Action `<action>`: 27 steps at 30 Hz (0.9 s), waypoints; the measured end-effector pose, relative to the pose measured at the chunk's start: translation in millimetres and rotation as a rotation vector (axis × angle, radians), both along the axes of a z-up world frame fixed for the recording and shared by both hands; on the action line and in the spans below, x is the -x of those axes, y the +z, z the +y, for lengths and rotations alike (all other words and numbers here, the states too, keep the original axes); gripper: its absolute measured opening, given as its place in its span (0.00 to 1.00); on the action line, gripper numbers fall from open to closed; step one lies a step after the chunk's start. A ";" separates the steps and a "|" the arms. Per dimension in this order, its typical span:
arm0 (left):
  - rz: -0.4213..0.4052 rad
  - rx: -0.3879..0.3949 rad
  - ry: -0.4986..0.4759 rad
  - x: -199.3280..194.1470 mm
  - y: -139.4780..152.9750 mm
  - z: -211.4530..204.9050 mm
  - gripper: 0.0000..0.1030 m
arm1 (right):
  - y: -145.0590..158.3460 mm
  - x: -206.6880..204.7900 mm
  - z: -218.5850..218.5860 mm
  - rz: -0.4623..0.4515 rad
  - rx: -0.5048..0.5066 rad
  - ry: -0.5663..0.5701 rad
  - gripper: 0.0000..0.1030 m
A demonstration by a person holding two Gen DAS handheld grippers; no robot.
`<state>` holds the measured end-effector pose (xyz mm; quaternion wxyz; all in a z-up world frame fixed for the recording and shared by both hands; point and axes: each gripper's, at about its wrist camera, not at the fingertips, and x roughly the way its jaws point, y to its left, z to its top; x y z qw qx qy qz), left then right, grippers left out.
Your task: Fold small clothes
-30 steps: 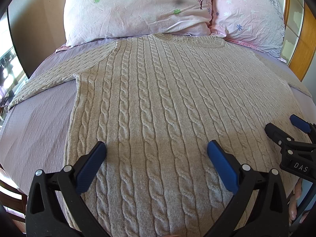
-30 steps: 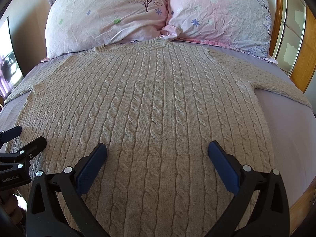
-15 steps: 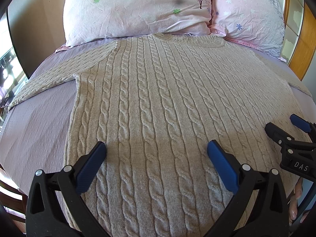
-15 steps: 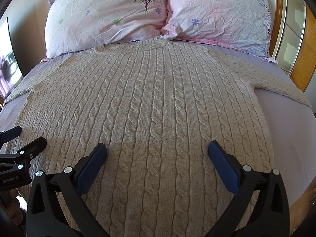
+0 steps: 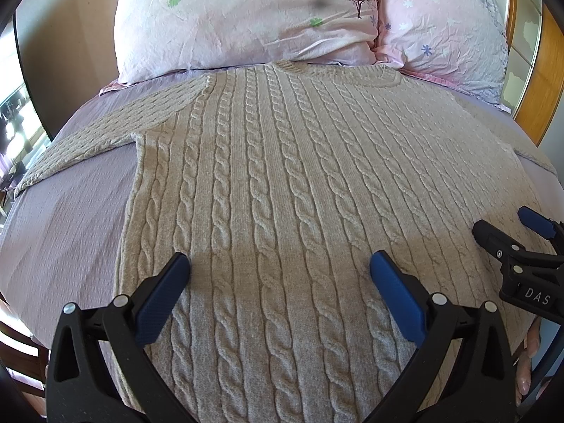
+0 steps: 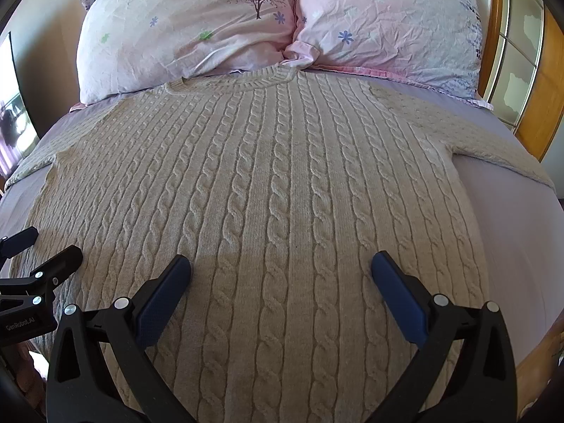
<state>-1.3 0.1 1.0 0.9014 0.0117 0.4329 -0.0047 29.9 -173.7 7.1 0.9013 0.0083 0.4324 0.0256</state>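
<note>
Bed under lilac sheet, sunlit. Two pink floral pillows side by side at its head. Beige wall behind, left. Wooden-framed panelled glass at right. Bright window far left.

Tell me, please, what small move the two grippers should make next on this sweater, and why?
Probably lower the left gripper toward the sweater's left sleeve to grip it. The sweater lies flat and unfolded on the bed, sleeves spread, and both the left and the right gripper are open and hold nothing.
</note>
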 end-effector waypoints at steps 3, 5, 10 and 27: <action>-0.004 0.000 0.001 1.0 0.2 -1.7 0.98 | -1.5 0.0 -1.3 0.005 0.000 -0.006 0.99; -0.002 -0.001 0.000 1.7 0.1 -0.4 0.98 | -2.1 0.9 -1.6 0.010 0.000 -0.012 0.99; 0.008 0.000 -0.001 1.9 -0.5 -0.5 0.98 | -2.4 -1.0 -0.2 0.029 0.002 -0.029 0.99; 0.013 0.000 -0.003 -0.3 -0.7 -0.6 0.98 | -4.1 -0.3 1.3 0.048 0.001 -0.043 0.99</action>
